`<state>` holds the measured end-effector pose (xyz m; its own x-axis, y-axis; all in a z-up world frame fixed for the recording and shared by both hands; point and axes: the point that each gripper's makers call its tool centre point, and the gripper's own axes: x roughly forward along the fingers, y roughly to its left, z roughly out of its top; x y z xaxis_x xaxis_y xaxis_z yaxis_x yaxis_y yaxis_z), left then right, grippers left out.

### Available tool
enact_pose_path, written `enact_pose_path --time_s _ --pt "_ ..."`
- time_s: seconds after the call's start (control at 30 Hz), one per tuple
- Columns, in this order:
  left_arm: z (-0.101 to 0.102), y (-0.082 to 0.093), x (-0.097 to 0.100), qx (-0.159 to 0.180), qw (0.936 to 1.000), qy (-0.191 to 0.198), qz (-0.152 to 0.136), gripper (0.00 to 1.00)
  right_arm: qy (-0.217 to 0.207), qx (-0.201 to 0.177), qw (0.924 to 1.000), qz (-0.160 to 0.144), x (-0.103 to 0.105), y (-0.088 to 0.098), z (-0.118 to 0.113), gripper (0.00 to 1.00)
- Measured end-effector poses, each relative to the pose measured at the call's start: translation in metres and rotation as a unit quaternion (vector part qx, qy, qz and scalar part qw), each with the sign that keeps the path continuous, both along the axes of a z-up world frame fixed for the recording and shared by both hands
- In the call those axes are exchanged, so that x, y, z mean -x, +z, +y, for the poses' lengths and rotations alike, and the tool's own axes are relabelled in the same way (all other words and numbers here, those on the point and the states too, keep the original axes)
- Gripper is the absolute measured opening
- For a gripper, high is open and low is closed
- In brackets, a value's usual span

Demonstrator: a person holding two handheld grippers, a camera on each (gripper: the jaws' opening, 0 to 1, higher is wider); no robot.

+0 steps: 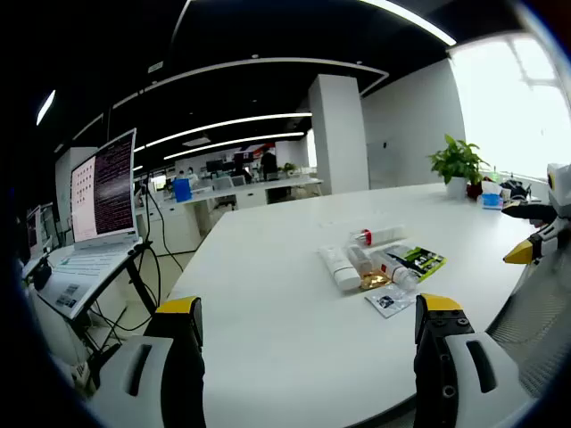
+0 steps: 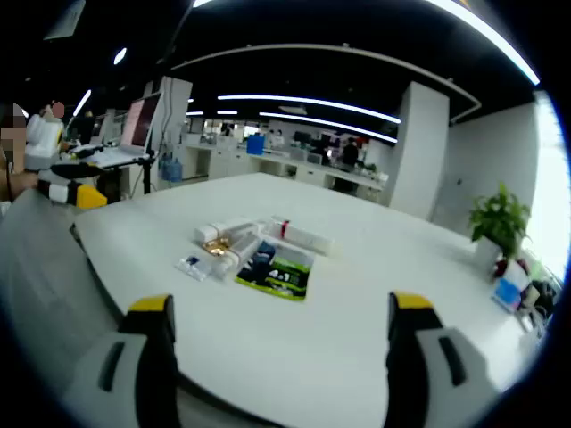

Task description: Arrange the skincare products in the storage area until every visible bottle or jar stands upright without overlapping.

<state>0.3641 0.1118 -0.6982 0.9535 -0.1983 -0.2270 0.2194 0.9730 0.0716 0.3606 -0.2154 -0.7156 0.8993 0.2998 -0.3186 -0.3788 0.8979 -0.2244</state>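
Both the left claw (image 1: 308, 334) and right claw (image 2: 281, 334) hang with jaws apart, holding nothing, near the counter (image 1: 268, 294) edge. The skincare products (image 1: 370, 266) lie clustered farther in, on their sides beside a green packet (image 1: 417, 260).

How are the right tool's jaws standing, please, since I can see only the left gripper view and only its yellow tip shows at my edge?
Observer: In the right gripper view the right tool is open, with nothing between its jaws, and it is short of the products.
Operator: Thank you. Does anything overlap the green packet on that side?
Observer: Yes, a dark item lies flat across the far end of the green packet.
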Motion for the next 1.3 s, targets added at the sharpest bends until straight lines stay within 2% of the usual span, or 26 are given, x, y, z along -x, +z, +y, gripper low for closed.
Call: enact_pose_path --time_s 0.33,1.3 --pt "-0.0004 -0.0005 0.0004 -0.001 1.0 -0.001 0.002 0.95 0.001 0.001 1.0 0.001 0.0003 -0.0003 0.0001 1.0" --pt "-0.0011 -0.0025 0.0003 -0.002 1.0 -0.005 0.005 0.97 0.001 0.003 1.0 0.003 0.0003 -0.0007 -0.0001 1.0"
